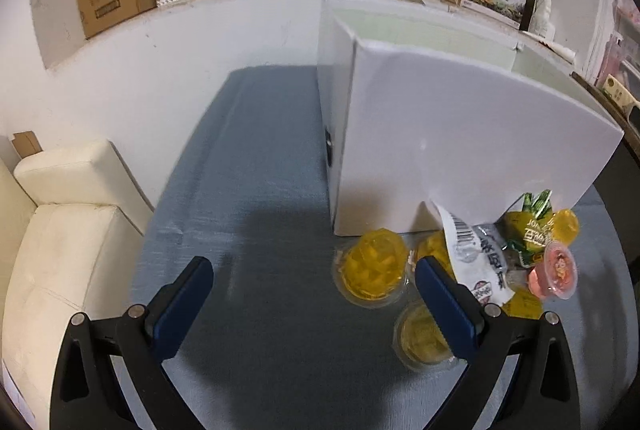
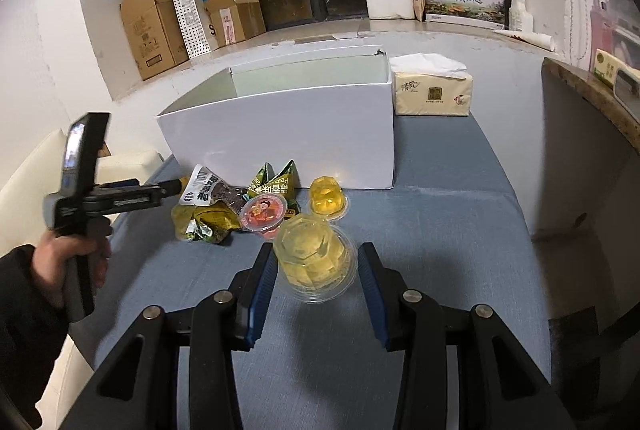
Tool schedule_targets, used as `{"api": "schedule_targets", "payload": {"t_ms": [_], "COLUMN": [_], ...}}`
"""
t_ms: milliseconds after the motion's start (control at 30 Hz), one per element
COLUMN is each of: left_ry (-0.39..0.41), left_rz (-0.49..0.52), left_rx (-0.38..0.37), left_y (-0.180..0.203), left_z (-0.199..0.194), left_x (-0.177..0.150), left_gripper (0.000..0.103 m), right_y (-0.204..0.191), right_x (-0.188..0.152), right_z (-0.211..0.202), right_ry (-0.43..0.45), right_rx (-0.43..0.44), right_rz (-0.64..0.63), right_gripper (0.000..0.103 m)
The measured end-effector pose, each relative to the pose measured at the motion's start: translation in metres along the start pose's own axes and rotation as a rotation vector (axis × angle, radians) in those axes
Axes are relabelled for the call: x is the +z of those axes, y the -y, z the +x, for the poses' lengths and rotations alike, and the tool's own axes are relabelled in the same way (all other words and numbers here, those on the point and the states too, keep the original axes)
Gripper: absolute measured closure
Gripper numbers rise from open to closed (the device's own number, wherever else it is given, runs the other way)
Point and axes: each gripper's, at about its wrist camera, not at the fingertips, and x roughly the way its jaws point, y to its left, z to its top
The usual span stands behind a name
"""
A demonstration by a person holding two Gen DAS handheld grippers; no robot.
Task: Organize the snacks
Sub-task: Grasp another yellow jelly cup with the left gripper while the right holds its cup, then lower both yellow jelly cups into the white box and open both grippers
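Two grippers are over a blue cloth (image 2: pixel 440 230) with a white box (image 2: pixel 288 134) on it. The right gripper (image 2: pixel 318 286) has a yellow jelly cup (image 2: pixel 314 258) between its half-open fingers; I cannot tell whether the pads press it. The left gripper (image 1: pixel 314 294) is wide open and empty. More jelly cups (image 1: pixel 372 270) and snack bags (image 2: pixel 212 210) lie just before the box.

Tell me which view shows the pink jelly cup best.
The right wrist view: the pink jelly cup lies unobstructed with its printed lid facing the camera. In the left wrist view it sits at the distorted edge, tilted and blurred.
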Motion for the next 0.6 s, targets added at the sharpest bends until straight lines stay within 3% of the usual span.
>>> {"api": "schedule_targets", "payload": {"t_ms": [100, 233, 267, 433, 600], "left_ry": [0.008, 0.016, 0.019, 0.029, 0.071], "left_rz": [0.014, 0.034, 0.043, 0.037, 0.003], "left_rx": [-0.004, -0.045, -0.022, -0.048, -0.085], "left_y": [0.002, 0.008, 0.011, 0.009, 0.005], "left_z": [0.005, 0.002, 0.001, -0.004, -0.035], "left_x": [-0.003, -0.003, -0.003, -0.005, -0.013], "left_gripper": [0.008, 0.067, 0.068, 0.068, 0.068], "right_y": [0.0, -0.002, -0.002, -0.006, -0.011], "right_x": [0.0, -0.002, -0.002, -0.004, -0.002], "right_z": [0.0, 0.001, 0.001, 0.002, 0.0], "right_ry": [0.0, -0.005, -0.007, -0.007, 0.005], "right_rx": [0.005, 0.005, 0.004, 0.011, 0.018], "right_rz": [0.005, -0.001, -0.002, 0.004, -0.003], "right_gripper": [0.058, 0.058, 0.058, 0.058, 0.058]}}
